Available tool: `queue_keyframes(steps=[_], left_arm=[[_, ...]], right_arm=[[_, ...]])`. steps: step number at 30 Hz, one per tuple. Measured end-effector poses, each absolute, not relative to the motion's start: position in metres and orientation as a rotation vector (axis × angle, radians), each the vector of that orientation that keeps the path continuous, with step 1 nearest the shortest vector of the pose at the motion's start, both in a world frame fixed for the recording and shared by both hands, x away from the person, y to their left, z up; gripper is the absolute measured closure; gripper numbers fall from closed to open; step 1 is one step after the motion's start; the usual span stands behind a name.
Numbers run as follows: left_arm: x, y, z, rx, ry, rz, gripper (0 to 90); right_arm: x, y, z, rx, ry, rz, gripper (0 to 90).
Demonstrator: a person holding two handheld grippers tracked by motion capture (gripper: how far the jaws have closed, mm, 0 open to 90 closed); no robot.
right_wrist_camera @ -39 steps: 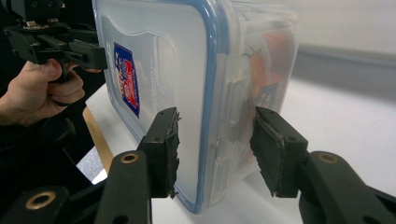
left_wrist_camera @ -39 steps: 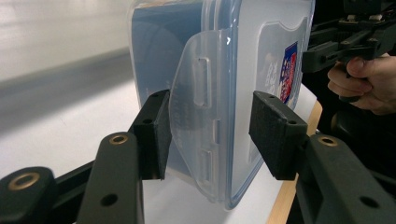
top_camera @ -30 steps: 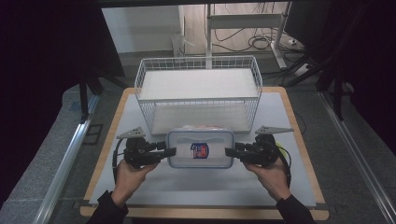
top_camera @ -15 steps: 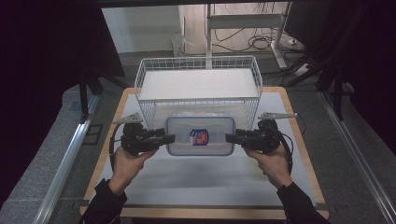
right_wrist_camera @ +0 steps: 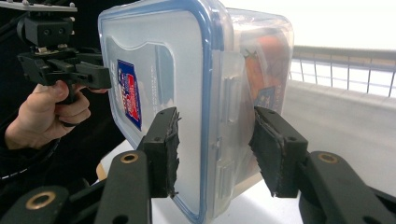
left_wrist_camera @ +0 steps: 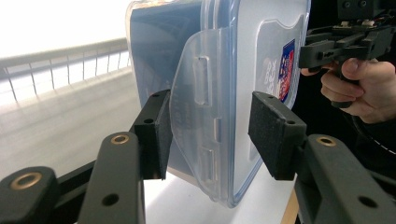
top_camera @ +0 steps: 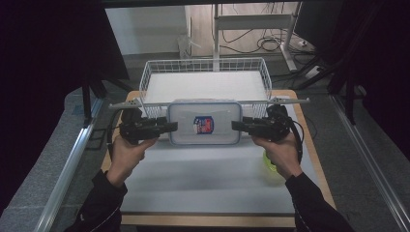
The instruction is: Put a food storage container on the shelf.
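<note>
The left gripper (top_camera: pixel 170 126) and the right gripper (top_camera: pixel 235 125) each pinch one end of the clear plastic box with a blue-edged lid (top_camera: pixel 204 123), holding it up just near the white wire basket (top_camera: pixel 205 79), so I think it goes in next.

- The clear lidded container (top_camera: pixel 204 123) carries one label (top_camera: pixel 204 124) in the middle of its lid; red and blue with white marks, but from the high view its wording is too small to read
- In the left gripper view the same label (left_wrist_camera: pixel 286 70) sits edge-on; in the right gripper view (right_wrist_camera: pixel 130 93) it is blurred; no letters can be made out
- Nothing else bears readable writing
</note>
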State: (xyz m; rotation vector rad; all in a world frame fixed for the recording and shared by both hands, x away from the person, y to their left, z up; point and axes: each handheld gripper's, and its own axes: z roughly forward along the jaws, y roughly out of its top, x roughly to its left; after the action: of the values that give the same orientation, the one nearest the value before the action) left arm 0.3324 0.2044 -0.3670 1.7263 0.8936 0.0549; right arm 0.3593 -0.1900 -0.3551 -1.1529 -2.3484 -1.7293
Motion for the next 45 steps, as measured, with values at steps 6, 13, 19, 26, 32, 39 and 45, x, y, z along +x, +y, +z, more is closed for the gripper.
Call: queue_keyframes(steps=[6, 13, 19, 26, 32, 39, 45], left_arm=[[0.345, 0.206, -0.352, 1.719, 0.894, 0.051, 50.5], [0.361, 0.207, -0.339, 1.716, 0.896, 0.040, 50.5], [0.374, 0.209, -0.328, 1.710, 0.896, 0.045, 50.5], [0.391, 0.212, -0.317, 1.696, 0.903, 0.041, 50.5], [0.405, 0.213, -0.309, 1.681, 0.909, 0.045, 50.5], [0.421, 0.214, -0.308, 1.671, 0.914, 0.042, 50.4], [0.436, 0.214, -0.317, 1.656, 0.942, 0.027, 50.3]], right_arm=[[0.371, -0.189, -0.340, -1.162, -2.333, -1.741, 52.5], [0.384, -0.187, -0.327, -1.177, -2.326, -1.758, 52.5], [0.398, -0.186, -0.316, -1.176, -2.299, -1.789, 52.6], [0.414, -0.183, -0.304, -1.192, -2.288, -1.813, 52.5], [0.430, -0.181, -0.295, -1.200, -2.271, -1.827, 52.6], [0.445, -0.180, -0.291, -1.210, -2.260, -1.847, 52.7], [0.462, -0.179, -0.297, -1.241, -2.228, -1.841, 52.7]])
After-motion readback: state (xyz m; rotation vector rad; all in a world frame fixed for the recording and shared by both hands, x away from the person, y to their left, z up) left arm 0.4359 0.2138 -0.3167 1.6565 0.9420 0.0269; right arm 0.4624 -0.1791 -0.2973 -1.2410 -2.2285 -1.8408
